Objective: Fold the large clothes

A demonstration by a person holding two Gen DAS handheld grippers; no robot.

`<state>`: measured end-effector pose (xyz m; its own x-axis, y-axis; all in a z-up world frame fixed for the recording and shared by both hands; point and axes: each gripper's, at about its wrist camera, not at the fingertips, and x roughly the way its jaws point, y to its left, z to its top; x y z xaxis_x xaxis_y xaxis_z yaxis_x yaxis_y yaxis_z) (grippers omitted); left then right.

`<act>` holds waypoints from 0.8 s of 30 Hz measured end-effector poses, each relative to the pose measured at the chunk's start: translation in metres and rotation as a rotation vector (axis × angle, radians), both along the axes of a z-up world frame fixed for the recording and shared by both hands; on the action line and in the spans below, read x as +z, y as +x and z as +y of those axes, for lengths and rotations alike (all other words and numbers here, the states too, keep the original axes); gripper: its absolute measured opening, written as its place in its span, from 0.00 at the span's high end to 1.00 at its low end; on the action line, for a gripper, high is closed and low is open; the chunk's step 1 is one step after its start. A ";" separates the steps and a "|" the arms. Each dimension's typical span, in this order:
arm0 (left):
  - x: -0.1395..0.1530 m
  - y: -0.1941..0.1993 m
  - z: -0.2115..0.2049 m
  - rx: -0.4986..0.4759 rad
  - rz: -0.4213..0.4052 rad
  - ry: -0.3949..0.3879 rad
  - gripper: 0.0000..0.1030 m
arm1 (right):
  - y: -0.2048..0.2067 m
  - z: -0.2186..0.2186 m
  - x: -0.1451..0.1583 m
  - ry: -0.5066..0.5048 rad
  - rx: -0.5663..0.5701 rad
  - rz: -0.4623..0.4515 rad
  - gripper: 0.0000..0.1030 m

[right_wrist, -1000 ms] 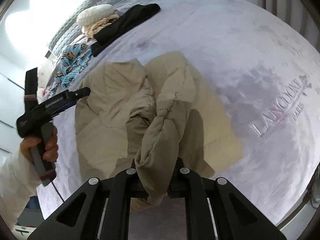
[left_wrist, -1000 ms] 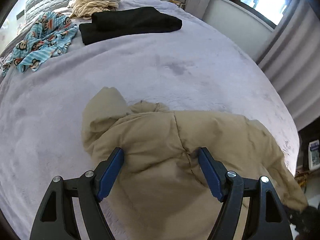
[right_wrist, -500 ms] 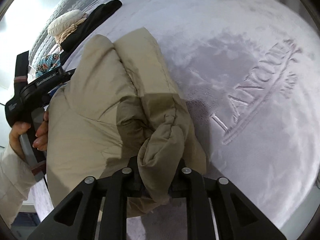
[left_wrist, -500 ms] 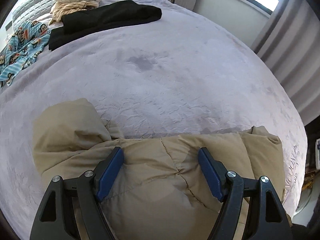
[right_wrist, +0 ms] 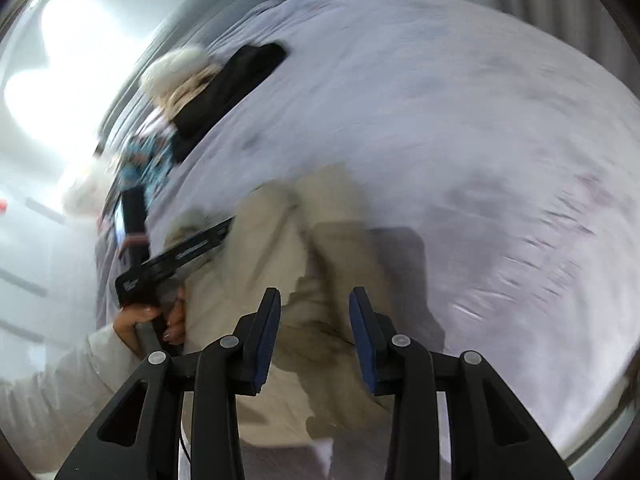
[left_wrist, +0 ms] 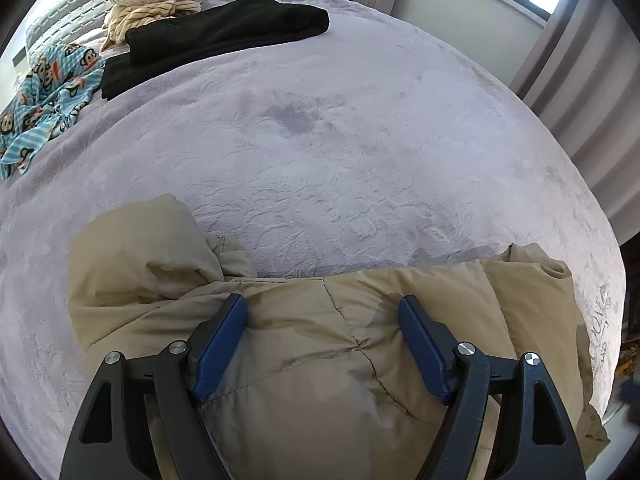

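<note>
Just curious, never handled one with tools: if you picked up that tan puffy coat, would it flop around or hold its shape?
Probably floppy: the tan coat lies in soft, puckered quilted folds. Likely light for its bulk, and perhaps slippery.

Beige puffy jacket (left_wrist: 320, 360) lies partly folded on the bed, hood (left_wrist: 136, 248) flat to the left, quilted w/ seams, a bit wrinkled.
</note>
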<state>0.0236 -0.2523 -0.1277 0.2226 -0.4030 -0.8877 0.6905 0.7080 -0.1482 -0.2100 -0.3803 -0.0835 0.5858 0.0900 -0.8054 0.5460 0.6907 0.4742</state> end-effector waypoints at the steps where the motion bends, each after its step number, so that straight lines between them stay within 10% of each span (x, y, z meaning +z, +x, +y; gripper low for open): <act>1: 0.001 0.000 0.000 0.002 0.000 0.006 0.23 | 0.014 0.006 -0.009 0.015 0.047 0.006 0.62; 13: 0.068 -0.022 0.089 0.141 0.048 0.008 0.23 | 0.045 0.028 -0.062 0.013 0.217 0.142 0.65; 24: 0.020 -0.108 0.169 0.315 0.220 0.052 0.15 | 0.050 0.037 -0.066 -0.011 0.295 0.167 0.65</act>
